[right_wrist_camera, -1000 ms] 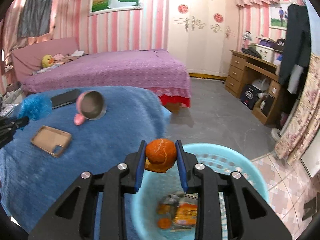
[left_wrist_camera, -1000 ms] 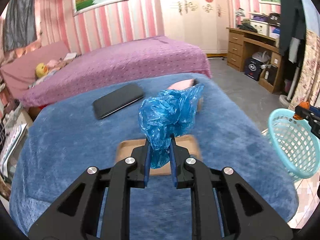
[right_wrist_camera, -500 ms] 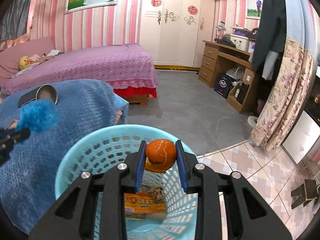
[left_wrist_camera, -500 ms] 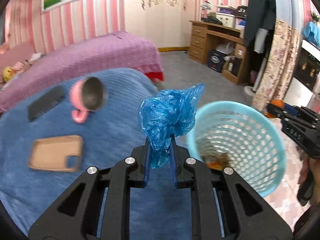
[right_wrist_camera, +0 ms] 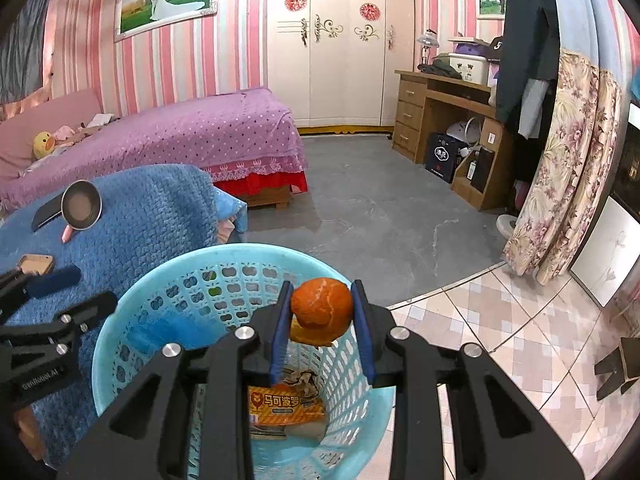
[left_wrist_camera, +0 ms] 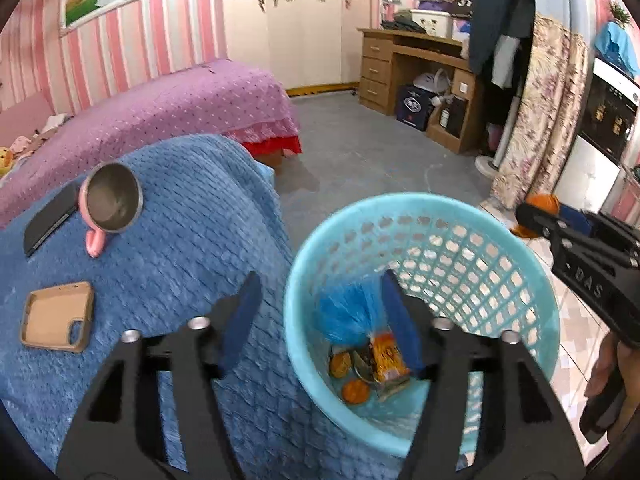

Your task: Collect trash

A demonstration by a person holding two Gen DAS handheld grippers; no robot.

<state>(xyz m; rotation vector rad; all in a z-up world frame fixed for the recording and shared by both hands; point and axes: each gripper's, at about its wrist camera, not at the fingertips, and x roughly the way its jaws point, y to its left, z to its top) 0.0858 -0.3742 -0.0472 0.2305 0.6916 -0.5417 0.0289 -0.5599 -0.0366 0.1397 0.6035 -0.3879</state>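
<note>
A light blue plastic basket (left_wrist_camera: 532, 280) stands on the floor beside the blue blanket. My left gripper (left_wrist_camera: 320, 320) is open over its near rim. The crumpled blue plastic bag (left_wrist_camera: 346, 312), blurred, is falling inside the basket; it also shows in the right wrist view (right_wrist_camera: 176, 330). An orange snack wrapper (left_wrist_camera: 388, 356) and orange peel pieces (left_wrist_camera: 354, 392) lie at the bottom. My right gripper (right_wrist_camera: 322, 320) is shut on an orange peel (right_wrist_camera: 320, 310) and holds it above the basket (right_wrist_camera: 120, 320). That gripper shows in the left wrist view (left_wrist_camera: 536, 216) at the basket's far right rim.
On the blue blanket (left_wrist_camera: 180, 240) lie a pink mug (left_wrist_camera: 110, 204) on its side, a tan phone case (left_wrist_camera: 58, 316) and a black phone (left_wrist_camera: 50, 220). A purple bed (right_wrist_camera: 180, 136) is behind. A wooden desk (right_wrist_camera: 444, 128) and flowered curtain (right_wrist_camera: 560, 168) stand right.
My left gripper swung right over the basket, opened and let go of the blue bag, which now drops into the basket. My right gripper still holds the orange peel above the basket.
</note>
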